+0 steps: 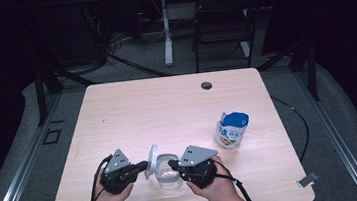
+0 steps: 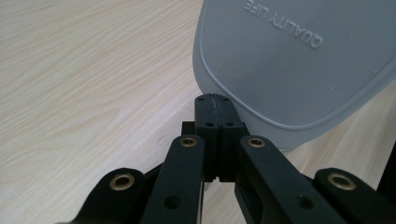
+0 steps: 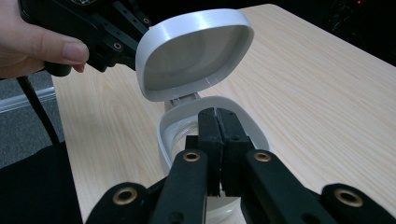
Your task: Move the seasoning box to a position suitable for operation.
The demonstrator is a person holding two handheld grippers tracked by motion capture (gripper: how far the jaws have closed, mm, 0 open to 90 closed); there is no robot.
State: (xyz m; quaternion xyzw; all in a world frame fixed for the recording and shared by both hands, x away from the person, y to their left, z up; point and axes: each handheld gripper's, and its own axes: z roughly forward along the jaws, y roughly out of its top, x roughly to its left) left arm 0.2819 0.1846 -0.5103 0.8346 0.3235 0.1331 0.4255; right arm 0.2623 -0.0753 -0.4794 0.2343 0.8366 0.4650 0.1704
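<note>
We see one clear container (image 1: 168, 174) near the table's front edge, between the two grippers, standing upright with its mouth up. Its grey hinged lid (image 1: 151, 161) is swung open, standing nearly on edge at the container's left side, hollow side facing right. Left gripper (image 1: 142, 165) has jaws pressed together, tips against the lid's outer face; whether lid rim is pinched we cannot tell. Right gripper (image 1: 173, 164) has jaws pressed together, tips at the container's right rim. Light wooden table (image 1: 167, 106), one round hole (image 1: 206, 85) near the far edge. One blue-and-white pouch (image 1: 232, 129) stands to the right. Dark room behind, one chair (image 1: 222, 23), grey floor.
</note>
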